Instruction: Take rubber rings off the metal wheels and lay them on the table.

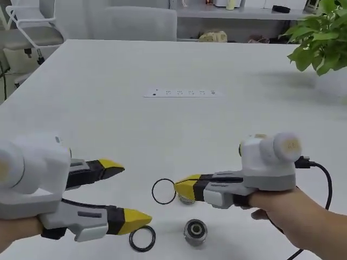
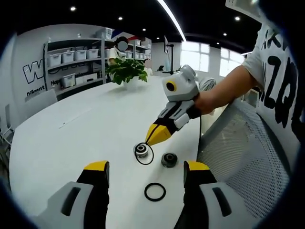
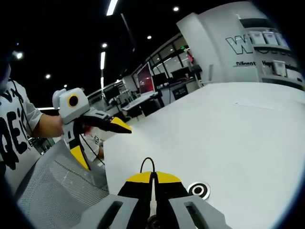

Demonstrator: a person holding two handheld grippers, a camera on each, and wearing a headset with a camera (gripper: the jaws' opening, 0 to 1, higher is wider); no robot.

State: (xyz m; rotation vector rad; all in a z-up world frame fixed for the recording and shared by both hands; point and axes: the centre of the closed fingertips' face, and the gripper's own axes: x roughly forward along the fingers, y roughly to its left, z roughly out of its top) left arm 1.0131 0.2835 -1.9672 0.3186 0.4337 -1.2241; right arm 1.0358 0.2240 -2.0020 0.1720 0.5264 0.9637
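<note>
A white counter (image 1: 217,135) seen from above, a person's hands holding a pair of yellow-tipped tongs on each side.

Nearest the viewer, a small metal wheel (image 1: 195,230) sits on the counter – the near wheel, and every place below is given from it. To its left, just beside it but apart, a black rubber ring (image 1: 133,237) lies flat on the counter. In the left gripper view that ring (image 2: 146,192) lies between and just ahead of the left tongs' (image 2: 147,167) own two tips, with the near wheel (image 2: 168,160) a little beyond it.

The left tongs (image 1: 129,192) reach in from the left of the near wheel, their jaws wide apart and holding nothing.

Just beyond the near wheel, the right tongs (image 1: 178,187) come in from the right with their jaws together, pinching a thin black rubber ring (image 1: 153,190). The loop stands out past the tips. A second metal wheel (image 1: 186,199) lies directly under those tips, close behind the near wheel; in the left gripper view the pinched ring (image 2: 144,163) hangs around or just in front of this wheel (image 2: 141,150) – which one cannot be told. The right gripper view shows its own tips (image 3: 152,176) closed, with the thin loop (image 3: 147,159) rising from them.

Well beyond the near wheel, a flat white power strip (image 1: 183,93) lies mid-counter. Far beyond and to the right, green plant leaves (image 1: 320,38).
</note>
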